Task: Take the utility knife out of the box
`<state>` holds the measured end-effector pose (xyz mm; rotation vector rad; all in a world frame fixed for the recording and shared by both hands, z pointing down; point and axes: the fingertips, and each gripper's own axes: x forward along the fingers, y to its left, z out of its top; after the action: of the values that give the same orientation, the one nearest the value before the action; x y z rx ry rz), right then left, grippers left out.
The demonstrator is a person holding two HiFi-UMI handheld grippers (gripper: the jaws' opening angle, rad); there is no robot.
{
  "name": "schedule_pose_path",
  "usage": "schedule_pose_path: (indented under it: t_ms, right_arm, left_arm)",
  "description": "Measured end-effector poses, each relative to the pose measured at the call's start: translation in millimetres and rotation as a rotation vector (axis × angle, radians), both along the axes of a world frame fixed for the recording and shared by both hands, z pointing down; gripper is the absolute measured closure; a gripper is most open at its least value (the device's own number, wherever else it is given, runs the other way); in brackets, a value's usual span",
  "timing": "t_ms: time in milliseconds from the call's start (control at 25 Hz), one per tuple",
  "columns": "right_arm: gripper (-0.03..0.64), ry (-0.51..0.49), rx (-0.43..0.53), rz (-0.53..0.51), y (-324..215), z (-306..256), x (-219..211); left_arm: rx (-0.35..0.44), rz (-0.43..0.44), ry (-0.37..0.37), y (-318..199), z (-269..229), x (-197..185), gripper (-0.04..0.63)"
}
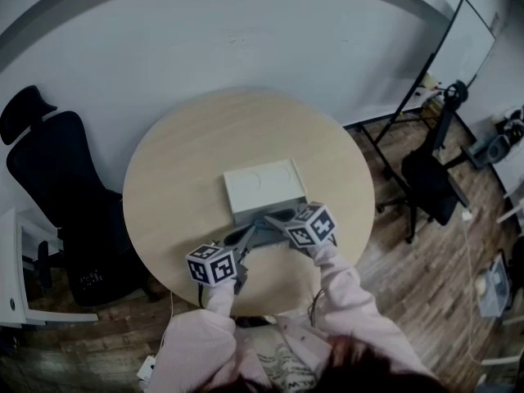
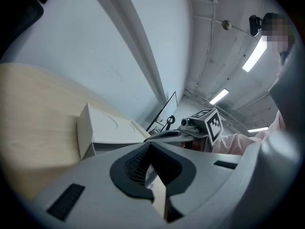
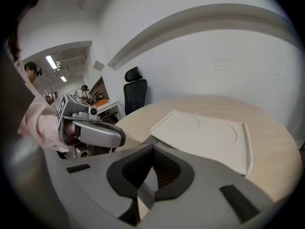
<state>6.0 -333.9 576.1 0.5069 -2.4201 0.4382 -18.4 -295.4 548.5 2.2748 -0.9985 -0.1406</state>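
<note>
A flat white box lies with its lid down near the middle of the round wooden table. No utility knife shows in any view. My left gripper sits just in front of the box's near side, jaws together with nothing between them. My right gripper points left across the box's front edge, also shut and empty. In the left gripper view the box is just ahead of the closed jaws. The right gripper view looks over the lid past its own closed jaws.
A black office chair stands left of the table, another dark chair and a whiteboard on a stand to the right. A white desk edge is at far left. The person's pink sleeves reach over the table's near rim.
</note>
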Motion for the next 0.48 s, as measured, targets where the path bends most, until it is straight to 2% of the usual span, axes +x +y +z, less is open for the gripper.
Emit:
schedule_pose_path:
  t_ms: [480]
  right_arm:
    - [0.620, 0.148, -0.018, -0.066, -10, 26, -3]
  left_arm:
    - [-0.067, 0.015, 0.021, -6, 16, -6, 0.595]
